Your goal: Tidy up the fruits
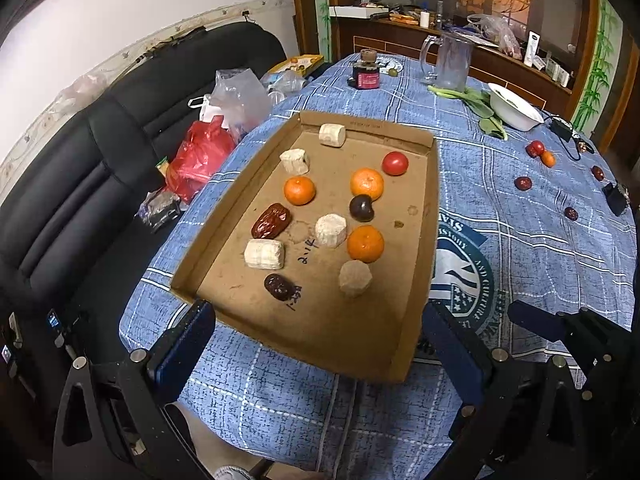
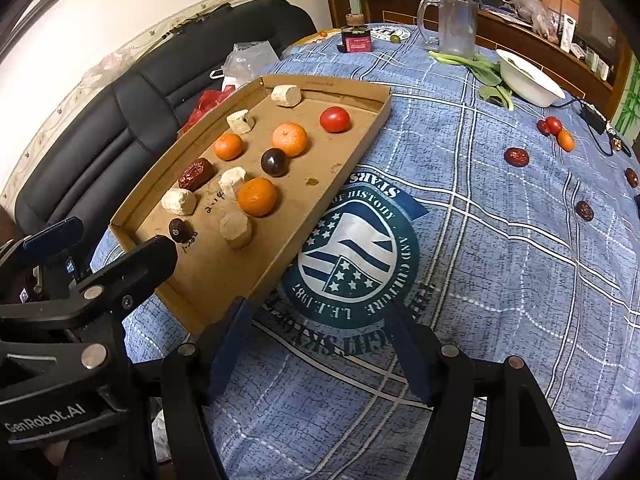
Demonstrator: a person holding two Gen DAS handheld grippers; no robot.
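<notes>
A shallow cardboard tray (image 1: 420, 240) (image 2: 352, 152) lies on the blue checked tablecloth. In it are three oranges (image 1: 365, 243) (image 2: 257, 197), a red tomato (image 1: 395, 163) (image 2: 335, 119), a dark plum (image 1: 361, 208) (image 2: 274, 162), two red dates (image 1: 271, 221) (image 2: 196, 174) and several pale chunks (image 1: 264, 254) (image 2: 236, 230). More dates (image 2: 516, 156), a small tomato (image 2: 554, 125) and a small orange (image 2: 565, 139) lie loose on the cloth to the right. My left gripper (image 1: 320, 344) is open and empty at the tray's near edge. My right gripper (image 2: 320, 340) is open and empty over the cloth, right of the tray.
A white bowl (image 2: 528, 78), green leaves (image 2: 486, 70), a glass mug (image 2: 456, 24) and a dark jar (image 2: 355, 38) stand at the table's far side. A cable and adapter (image 2: 592, 114) lie far right. A black sofa with plastic bags (image 1: 200, 152) is on the left.
</notes>
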